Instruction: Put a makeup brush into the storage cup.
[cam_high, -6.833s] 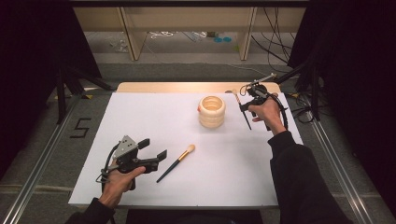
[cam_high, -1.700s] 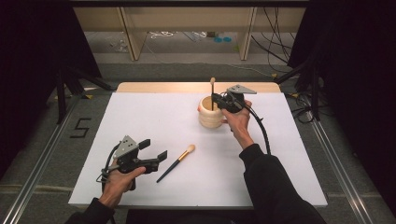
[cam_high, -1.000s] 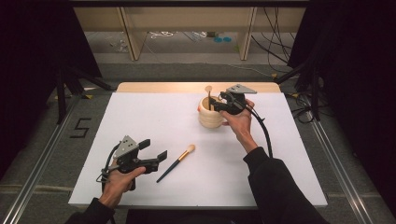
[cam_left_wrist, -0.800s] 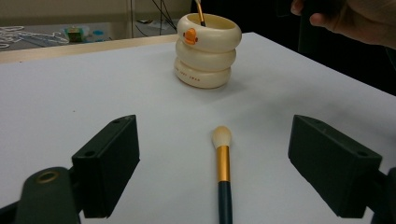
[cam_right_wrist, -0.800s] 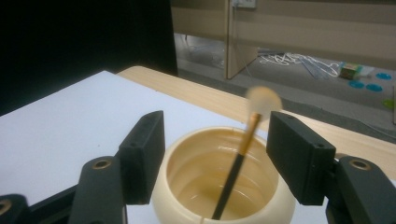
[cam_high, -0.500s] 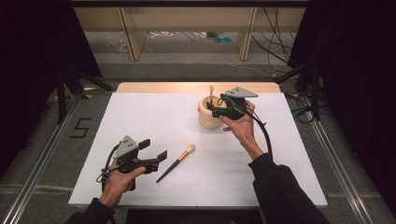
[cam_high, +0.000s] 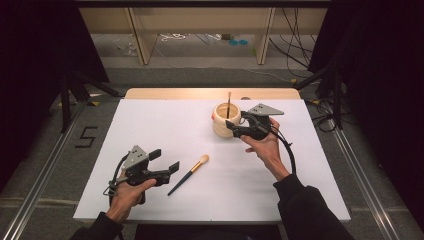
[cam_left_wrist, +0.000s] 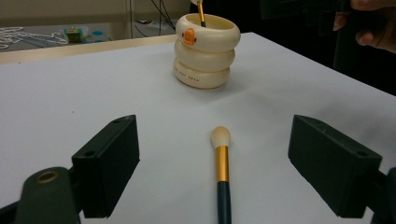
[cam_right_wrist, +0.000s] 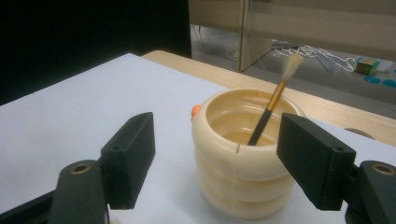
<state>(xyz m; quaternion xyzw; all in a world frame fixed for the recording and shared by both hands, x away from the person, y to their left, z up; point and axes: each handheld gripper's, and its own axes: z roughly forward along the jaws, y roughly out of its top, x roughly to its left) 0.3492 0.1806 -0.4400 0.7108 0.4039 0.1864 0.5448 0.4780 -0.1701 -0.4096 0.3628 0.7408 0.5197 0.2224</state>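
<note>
Matte white table (cam_high: 165, 125); glossy cream ribbed holder (cam_high: 226, 120) holds slim brush (cam_high: 228, 103).

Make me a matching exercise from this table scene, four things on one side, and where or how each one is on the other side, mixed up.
Things:
1. thin brush
2. thick brush
3. cream holder
4. right gripper

States:
A. lying flat on the white table, between open jaws in the left gripper view
B. jaws open beside the holder, gripping nothing
C. standing tilted inside the holder, bristles up
D. upright, three stacked rings, an orange knob on its side

Pairs: 1-C, 2-A, 3-D, 4-B
</note>
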